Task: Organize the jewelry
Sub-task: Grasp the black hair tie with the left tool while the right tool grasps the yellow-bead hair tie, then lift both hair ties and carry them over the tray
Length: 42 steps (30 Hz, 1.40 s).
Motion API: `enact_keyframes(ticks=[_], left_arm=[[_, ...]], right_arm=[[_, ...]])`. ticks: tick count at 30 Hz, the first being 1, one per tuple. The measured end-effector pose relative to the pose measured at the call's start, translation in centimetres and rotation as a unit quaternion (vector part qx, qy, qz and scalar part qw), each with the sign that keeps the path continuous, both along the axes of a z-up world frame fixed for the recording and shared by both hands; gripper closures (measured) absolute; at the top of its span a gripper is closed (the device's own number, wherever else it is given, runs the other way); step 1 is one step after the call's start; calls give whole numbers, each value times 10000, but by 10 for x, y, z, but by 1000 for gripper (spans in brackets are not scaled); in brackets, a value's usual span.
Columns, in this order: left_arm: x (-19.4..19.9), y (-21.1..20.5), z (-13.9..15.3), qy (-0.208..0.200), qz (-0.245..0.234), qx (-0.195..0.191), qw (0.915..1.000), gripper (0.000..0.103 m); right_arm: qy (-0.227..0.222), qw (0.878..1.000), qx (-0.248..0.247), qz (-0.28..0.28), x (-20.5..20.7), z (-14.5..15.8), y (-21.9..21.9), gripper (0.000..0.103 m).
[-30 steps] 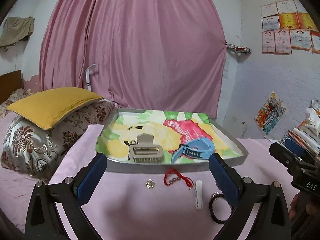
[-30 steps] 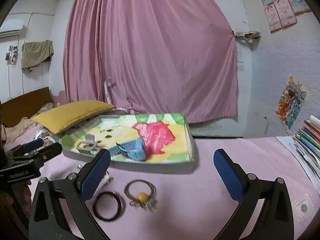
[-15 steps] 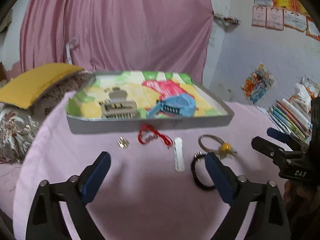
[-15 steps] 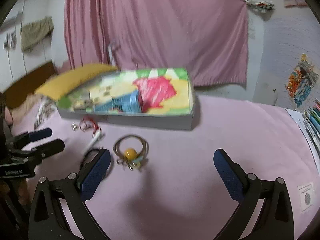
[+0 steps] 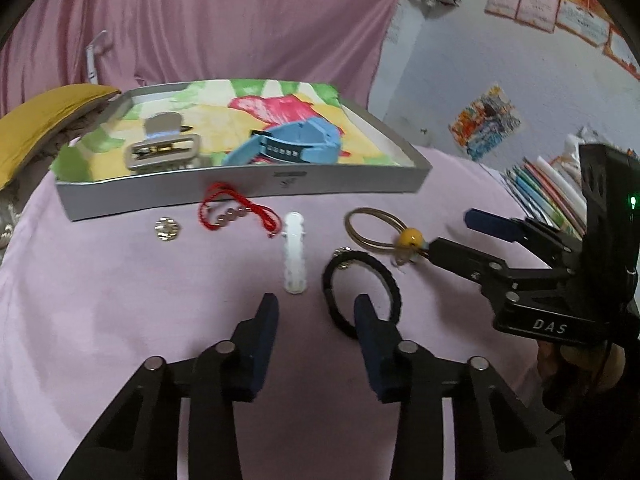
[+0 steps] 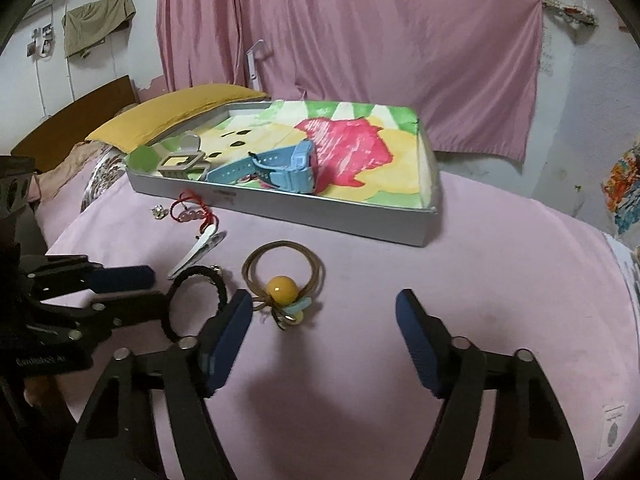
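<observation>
Two hand-held grippers are lowered over the pink bed. The left hand-held gripper (image 5: 316, 310), its jaws just narrowed and holding nothing, is set at the near rim of the black hair tie (image 5: 362, 286). The right hand-held gripper (image 6: 324, 312), half closed and likewise empty, is placed around the yellow-beaded ring (image 6: 283, 282). Already in the tray (image 5: 240, 192) are a hair claw (image 5: 162, 148) and a blue watch (image 5: 296, 146); five pieces are left outside.
</observation>
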<state>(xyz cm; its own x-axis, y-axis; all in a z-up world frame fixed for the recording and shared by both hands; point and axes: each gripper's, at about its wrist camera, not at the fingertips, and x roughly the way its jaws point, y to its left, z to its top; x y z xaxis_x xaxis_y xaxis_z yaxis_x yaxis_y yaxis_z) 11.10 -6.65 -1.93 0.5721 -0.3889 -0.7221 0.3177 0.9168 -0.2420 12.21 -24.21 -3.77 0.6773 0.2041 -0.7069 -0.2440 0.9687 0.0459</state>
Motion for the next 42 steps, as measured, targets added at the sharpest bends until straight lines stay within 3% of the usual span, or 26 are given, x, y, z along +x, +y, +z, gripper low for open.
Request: enact_keyframes(ticks=[3,8,10,14,17,20,25,30,34,42], left_arm=[[4,-6,0,64,-78,93,9999,75],[10,-8,1,153,-239,55,9996,75],[13,-10,1,182,-313,74,9993,75],[19,-14,2,228,-438,157,9987,77],[21,-17,2,236,-469,240,9983,82],[23,-18,2,253,-460,296,9982,97],[20,-16,0,214,-533,128,9983,98],[12,-11,8,-60,-516,-8,9987,98],[6,-6,22,-433,-428,-90,9981,98],[-2,6,67,-1728,4,-319,9844,98]], right_arm=[[73,9999,86,36,4,-3,3,48],[282,9993,194,116,11,-10,7,49],[350,9989,254,184,13,-11,8,56],[482,9980,320,261,17,-14,11,58],[531,9975,341,307,19,-14,14,62],[533,9973,372,332,18,-14,14,77],[449,9976,424,324,13,-14,12,78],[142,9984,503,196,5,-5,7,78],[-364,9974,615,-22,-5,13,0,78],[-1561,9835,818,-402,-17,56,1,78]])
